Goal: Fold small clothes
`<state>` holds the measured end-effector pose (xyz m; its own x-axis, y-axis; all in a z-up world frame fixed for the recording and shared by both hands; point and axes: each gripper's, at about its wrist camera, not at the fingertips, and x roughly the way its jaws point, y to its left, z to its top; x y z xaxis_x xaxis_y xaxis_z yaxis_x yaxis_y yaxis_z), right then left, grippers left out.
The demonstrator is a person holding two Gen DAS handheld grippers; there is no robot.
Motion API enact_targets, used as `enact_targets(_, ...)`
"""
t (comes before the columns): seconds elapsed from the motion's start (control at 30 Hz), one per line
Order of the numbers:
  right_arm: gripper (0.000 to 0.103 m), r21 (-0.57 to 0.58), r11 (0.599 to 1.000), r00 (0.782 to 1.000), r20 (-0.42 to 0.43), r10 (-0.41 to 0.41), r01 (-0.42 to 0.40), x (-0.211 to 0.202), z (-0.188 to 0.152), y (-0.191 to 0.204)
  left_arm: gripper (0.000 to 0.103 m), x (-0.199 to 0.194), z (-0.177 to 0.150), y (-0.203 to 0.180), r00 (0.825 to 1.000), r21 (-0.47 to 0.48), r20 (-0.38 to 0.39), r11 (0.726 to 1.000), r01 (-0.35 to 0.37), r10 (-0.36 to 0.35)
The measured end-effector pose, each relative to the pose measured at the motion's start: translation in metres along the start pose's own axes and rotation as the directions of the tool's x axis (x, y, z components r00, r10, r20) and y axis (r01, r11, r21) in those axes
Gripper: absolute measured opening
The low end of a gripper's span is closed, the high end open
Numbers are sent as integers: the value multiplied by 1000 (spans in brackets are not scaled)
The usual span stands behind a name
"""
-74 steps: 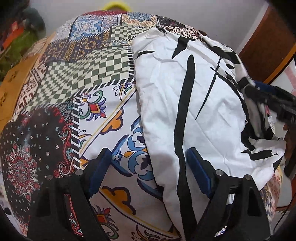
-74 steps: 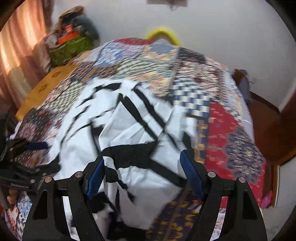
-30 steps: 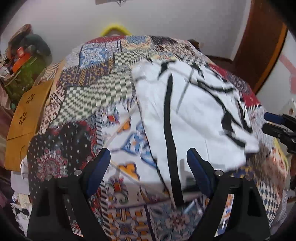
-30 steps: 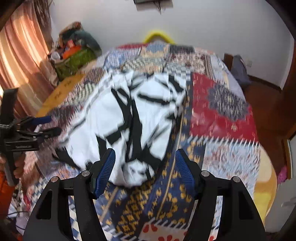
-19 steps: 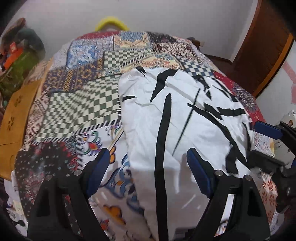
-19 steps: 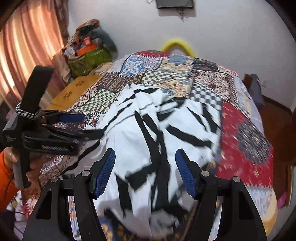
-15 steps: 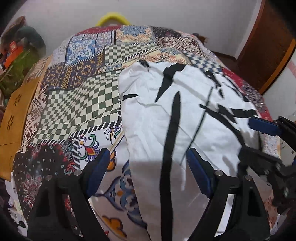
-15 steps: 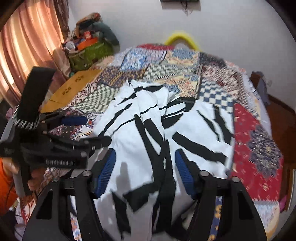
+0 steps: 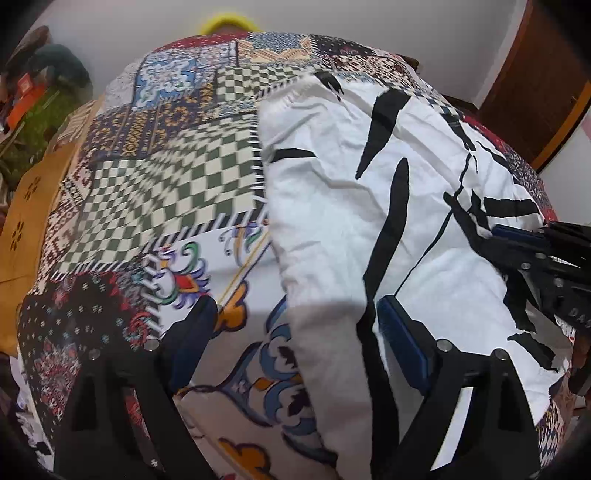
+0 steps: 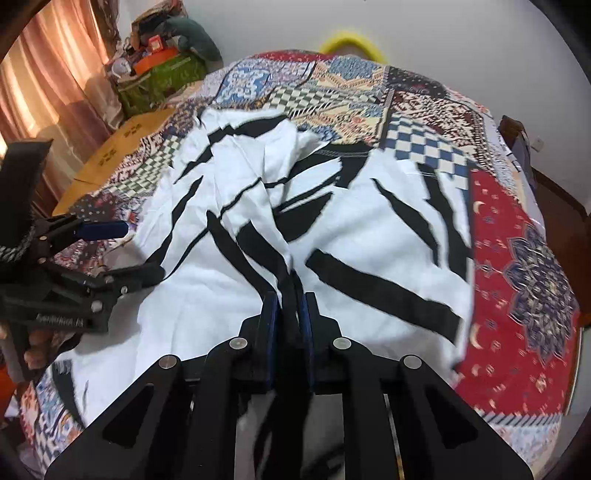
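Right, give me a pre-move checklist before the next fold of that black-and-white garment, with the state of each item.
1. Right gripper shut on the black-and-white garment: ok.
2. Left gripper ready to grasp: ok, open around the garment's near-left edge.
3. Garment lying flat: not ok, creased and bunched at the middle.
4. Garment fully on the patchwork bedspread: cannot tell, the near edge is hidden.
5. Grippers apart from each other: ok.

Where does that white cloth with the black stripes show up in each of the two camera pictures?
Left wrist view: the white garment with black stripes fills the centre and right, lying on the patchwork bedspread.
Right wrist view: the same garment fills the middle, with the right gripper pinching its near edge.
Shared landmark: the yellow ring beyond the bed's far end.
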<state>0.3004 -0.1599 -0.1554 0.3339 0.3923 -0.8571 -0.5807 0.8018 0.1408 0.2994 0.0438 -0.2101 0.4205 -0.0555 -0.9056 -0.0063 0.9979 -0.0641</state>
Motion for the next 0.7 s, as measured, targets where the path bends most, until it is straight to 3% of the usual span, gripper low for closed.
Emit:
enact_targets(0.13,24,24,1000,998,56,12,-14,-27,-9,-11,89,-16,-7,14,1000,-37,8,999,8,-8)
enact_targets(0.2,44,61,998,996,91,11,-16,-41,-16,-19,89,-22,-12,21,999,-61,2,997,45,-45)
enact_targets(0.3,55,113,993,994,106,8,-20,-51,-25,-33,89,-26,-17,29,994,-99,-14,990,104,-106)
enact_targets(0.4,57,179,983,998,60,33,-43,-42,-34,-49,83,-20,-17,29,985,-128,-42,979,158,-165)
enact_targets(0.47,57,227,972,998,35,59,-65,-33,-39,-58,73,-11,-14,26,978,-141,-66,973,185,-196)
enact_targets(0.7,58,356,917,983,23,184,-180,-2,-35,-76,71,11,6,11,964,-157,-71,957,245,-258)
